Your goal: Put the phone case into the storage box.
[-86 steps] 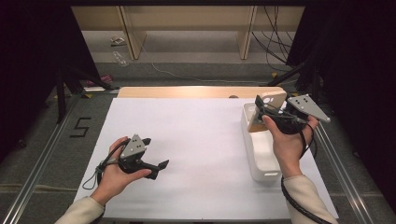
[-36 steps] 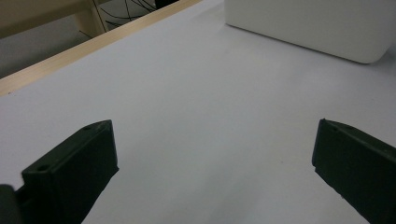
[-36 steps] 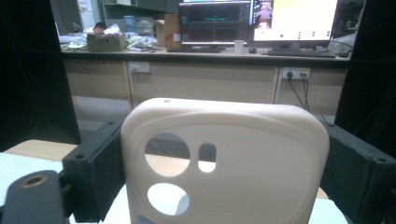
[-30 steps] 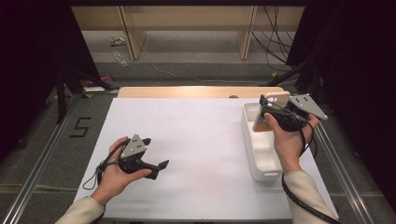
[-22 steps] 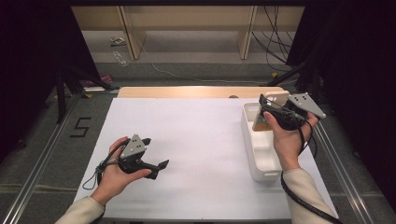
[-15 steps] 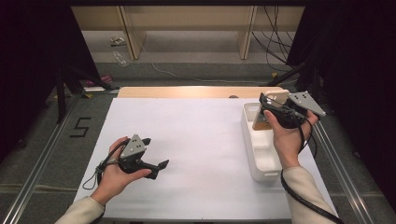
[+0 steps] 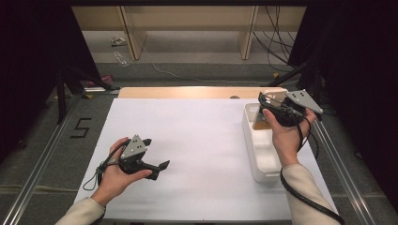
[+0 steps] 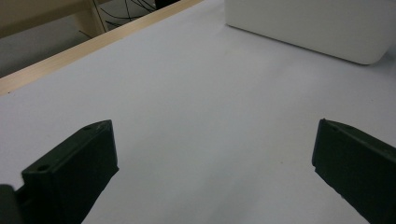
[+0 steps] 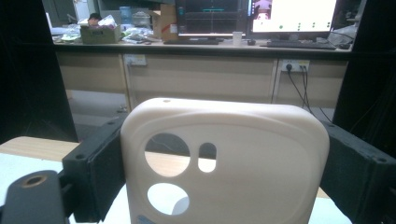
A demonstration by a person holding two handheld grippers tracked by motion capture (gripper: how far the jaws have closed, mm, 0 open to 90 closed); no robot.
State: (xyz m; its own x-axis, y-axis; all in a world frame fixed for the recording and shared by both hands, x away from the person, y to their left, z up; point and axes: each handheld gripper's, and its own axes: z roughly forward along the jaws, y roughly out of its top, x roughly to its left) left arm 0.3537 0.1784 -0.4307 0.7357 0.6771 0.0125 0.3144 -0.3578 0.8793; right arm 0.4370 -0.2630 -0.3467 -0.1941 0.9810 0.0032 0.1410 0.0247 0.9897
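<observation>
Two hand-held grippers: the right hand-held gripper [image 9: 219,186] clamps a cream phone case [image 9: 224,163] upright above the white bin [image 7: 263,154], likely lifting it clear; the left hand-held gripper [image 8: 210,177] idles released over the desk [image 7: 197,140].

The phone case [image 9: 224,163] looks like smooth matt cream plastic; the bin [image 7: 263,154] glossy white plastic (worktop [image 7: 197,140] matt white, wooden-edged).

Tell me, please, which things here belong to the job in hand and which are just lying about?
In the job:
- beige phone case, clamped in the right tool
- white tray beneath it
- left tool, open, nothing between its jaws

Lying about:
- bottle on the floor
- cables
</observation>
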